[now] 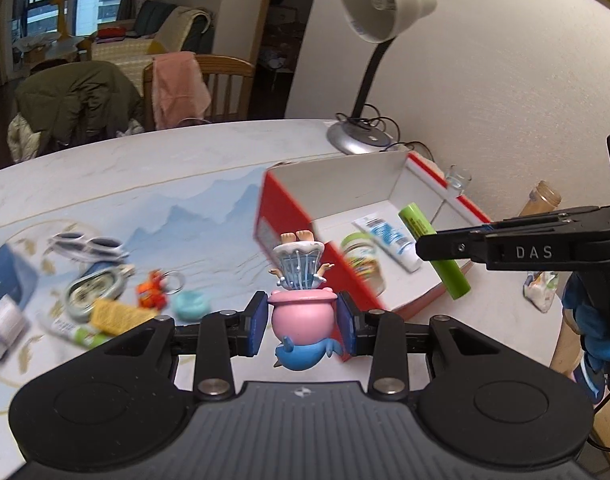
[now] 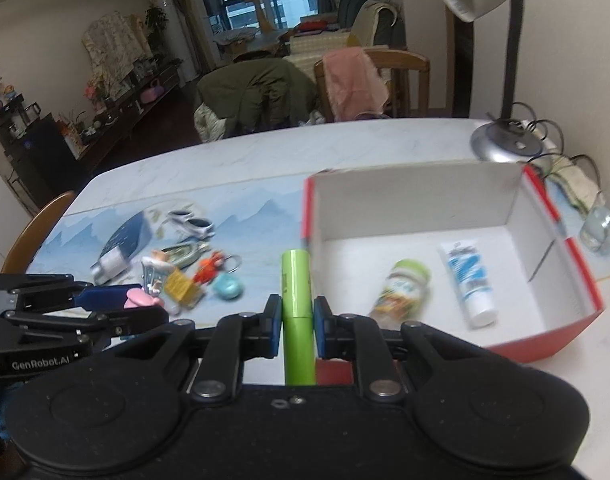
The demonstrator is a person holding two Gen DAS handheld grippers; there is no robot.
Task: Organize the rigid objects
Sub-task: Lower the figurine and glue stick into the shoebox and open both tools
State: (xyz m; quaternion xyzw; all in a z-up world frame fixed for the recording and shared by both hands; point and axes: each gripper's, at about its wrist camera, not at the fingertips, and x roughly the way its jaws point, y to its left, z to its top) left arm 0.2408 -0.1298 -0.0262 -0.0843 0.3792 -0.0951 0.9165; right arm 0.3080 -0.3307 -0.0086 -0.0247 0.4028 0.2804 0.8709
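My left gripper point(image 1: 303, 322) is shut on a toy figurine point(image 1: 301, 304) with a pink and blue body and a pale blue dress, held upside down just left of the red box point(image 1: 283, 216). My right gripper point(image 2: 297, 322) is shut on a green tube point(image 2: 297, 312), held above the box's near left corner point(image 2: 311, 216). In the left wrist view the green tube point(image 1: 433, 246) hangs over the box. Inside the box lie a small jar point(image 2: 403, 292) and a white and blue tube point(image 2: 469, 284).
On the table's left lie white sunglasses point(image 2: 191, 222), a blue booklet point(image 2: 123, 244), a metal tin point(image 2: 183, 254), a yellow packet point(image 2: 181, 286), an orange keyring toy point(image 2: 211, 270) and a teal round piece point(image 2: 229, 286). A desk lamp point(image 1: 369, 80) and glass point(image 2: 601, 224) stand behind the box.
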